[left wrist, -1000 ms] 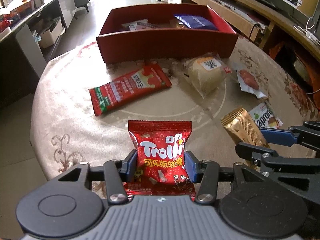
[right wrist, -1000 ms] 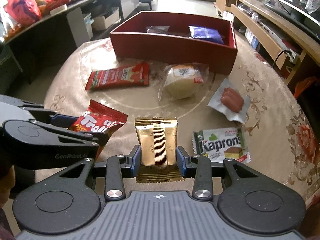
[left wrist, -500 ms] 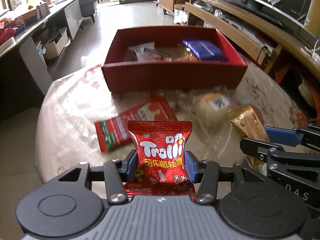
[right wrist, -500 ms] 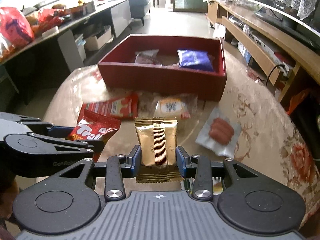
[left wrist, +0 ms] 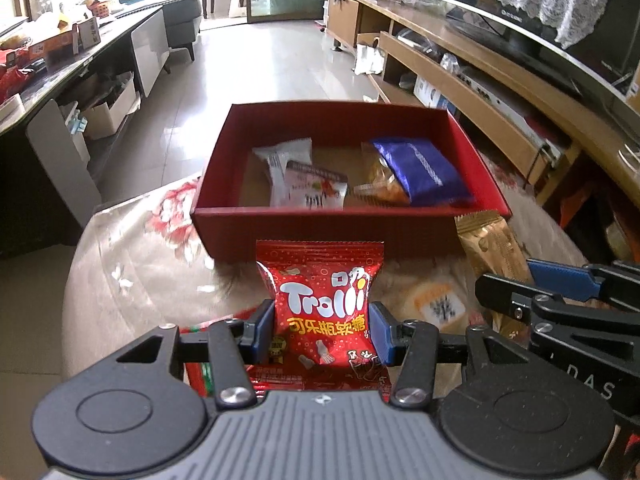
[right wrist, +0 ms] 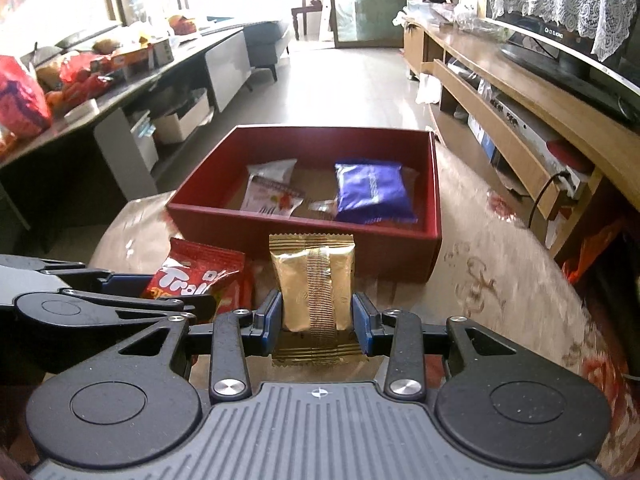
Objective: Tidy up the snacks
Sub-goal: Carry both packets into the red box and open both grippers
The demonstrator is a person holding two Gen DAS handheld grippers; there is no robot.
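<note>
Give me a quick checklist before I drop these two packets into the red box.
1. Left hand-held gripper shut on Trolli packet: ok.
2. Right hand-held gripper shut on gold packet: ok.
3. Red box straight ahead, open: ok.
4. Free floor in box, left of the white packets: ok.
5. Packets past the box's near wall: not ok, both short of it.
6. Grippers clear of each other: ok, side by side.

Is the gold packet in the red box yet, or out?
Out. The gold packet is clamped between the right gripper pads, short of the red box near wall.
</note>
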